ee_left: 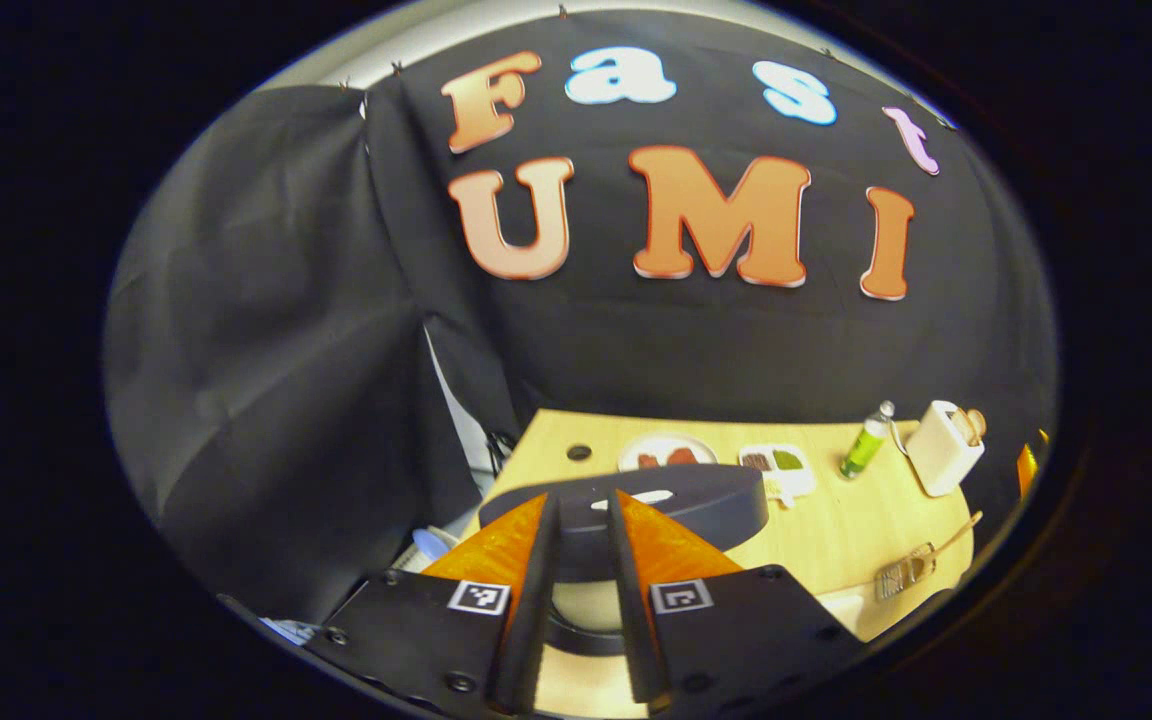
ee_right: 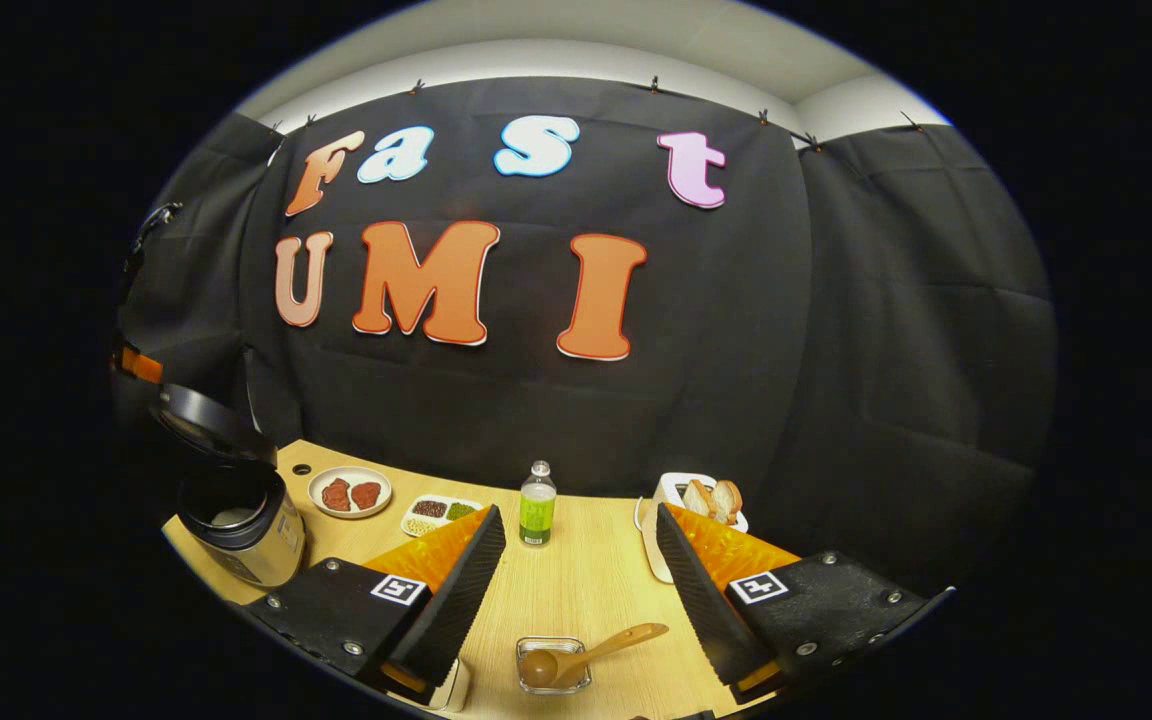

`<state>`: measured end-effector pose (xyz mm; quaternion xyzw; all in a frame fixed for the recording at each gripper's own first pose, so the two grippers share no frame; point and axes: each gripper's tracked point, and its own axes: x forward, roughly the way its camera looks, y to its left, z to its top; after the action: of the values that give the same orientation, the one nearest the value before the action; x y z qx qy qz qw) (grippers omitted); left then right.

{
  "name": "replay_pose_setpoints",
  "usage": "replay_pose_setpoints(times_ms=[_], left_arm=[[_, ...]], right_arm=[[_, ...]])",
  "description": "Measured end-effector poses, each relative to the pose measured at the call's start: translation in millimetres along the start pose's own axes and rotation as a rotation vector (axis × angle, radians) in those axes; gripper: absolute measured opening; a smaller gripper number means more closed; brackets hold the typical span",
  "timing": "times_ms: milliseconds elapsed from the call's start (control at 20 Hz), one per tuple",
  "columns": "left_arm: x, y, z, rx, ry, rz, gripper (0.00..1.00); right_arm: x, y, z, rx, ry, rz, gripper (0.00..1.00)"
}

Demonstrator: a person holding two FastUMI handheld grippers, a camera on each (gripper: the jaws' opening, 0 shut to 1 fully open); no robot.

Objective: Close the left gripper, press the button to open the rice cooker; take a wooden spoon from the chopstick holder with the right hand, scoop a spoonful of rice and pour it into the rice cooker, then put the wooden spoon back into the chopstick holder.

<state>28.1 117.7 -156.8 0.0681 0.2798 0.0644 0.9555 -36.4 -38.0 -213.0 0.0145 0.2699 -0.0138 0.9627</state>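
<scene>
left gripper (ee_left: pixel 584 520): my fingers nearly together, narrow gap, pinching nothing, hovering just above the rice cooker lid (ee_left: pixel 681 500)
right gripper (ee_right: pixel 581 560): my fingers spread wide, empty, above the table (ee_right: pixel 576 590)
rice cooker (ee_right: pixel 236 525): table's left end, lid standing open
wooden spoon (ee_right: pixel 586 655): bowl resting in a small clear dish (ee_right: pixel 554 665), handle pointing right
chopstick holder: can't tell which one
bottle (ee_right: pixel 537 505): upright, mid-table
toaster (ee_right: pixel 671 530): right of bottle

Black cloth (ee_right: pixel 836 330) hangs in folds as the booth's wall, clipped along its top edge. Above it runs a pale wall or ceiling (ee_right: pixel 576 50), hard to tell which. A light wooden desk (ee_right: pixel 586 590) stands before the cloth.
</scene>
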Motion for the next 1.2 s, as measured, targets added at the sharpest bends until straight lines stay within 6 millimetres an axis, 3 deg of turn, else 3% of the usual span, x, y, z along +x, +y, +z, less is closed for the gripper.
replay_pose_setpoints(times_ms=[50,200,300,350,600,700,850,900,950,1000,1200], left_arm=[[-6.7,-3.2,0.9,-0.001,-0.033,0.017,0.55],[-28.5,-21.7,0.8,0.006,-0.128,0.031,0.65],[-41.3,-36.6,3.8,0.037,-0.188,0.021,0.81],[-47.4,-48.0,2.8,0.068,-0.219,0.015,0.80],[-83.7,-110.4,-9.9,0.179,-0.341,0.000,0.99],[-92.5,-129.5,-16.8,0.177,-0.349,-0.023,0.97],[-97.9,-137.2,-26.7,0.157,-0.324,-0.015,0.91],[-99.5,-137.5,-32.1,0.148,-0.312,-0.007,1.00],[-101.7,-141.1,-34.4,0.144,-0.308,-0.004,0.92],[-104.1,-142.0,-37.9,0.148,-0.305,0.006,1.00],[-111.6,-146.4,-44.1,0.150,-0.296,0.033,1.00]], right_arm=[[2.2,-3.6,-4.4,0.002,0.011,-0.008,0.95],[7.7,-23.7,-22.2,-0.002,0.045,-0.052,0.94],[11.3,-34.7,-41.8,0.007,0.092,-0.065,0.95],[14.4,-39.4,-51.8,0.012,0.118,-0.071,0.95],[29.4,-53.0,-104.2,0.036,0.244,-0.072,0.95],[35.5,-54.4,-122.4,0.066,0.289,-0.066,0.94],[44.1,-53.1,-150.4,0.119,0.362,-0.046,0.94],[44.9,-52.6,-159.8,0.151,0.388,-0.043,0.94],[47.3,-51.6,-167.7,0.192,0.407,-0.040,0.94],[48.4,-49.2,-174.1,0.238,0.420,-0.034,0.94],[52.8,-35.3,-206.1,0.386,0.495,0.004,0.93]])
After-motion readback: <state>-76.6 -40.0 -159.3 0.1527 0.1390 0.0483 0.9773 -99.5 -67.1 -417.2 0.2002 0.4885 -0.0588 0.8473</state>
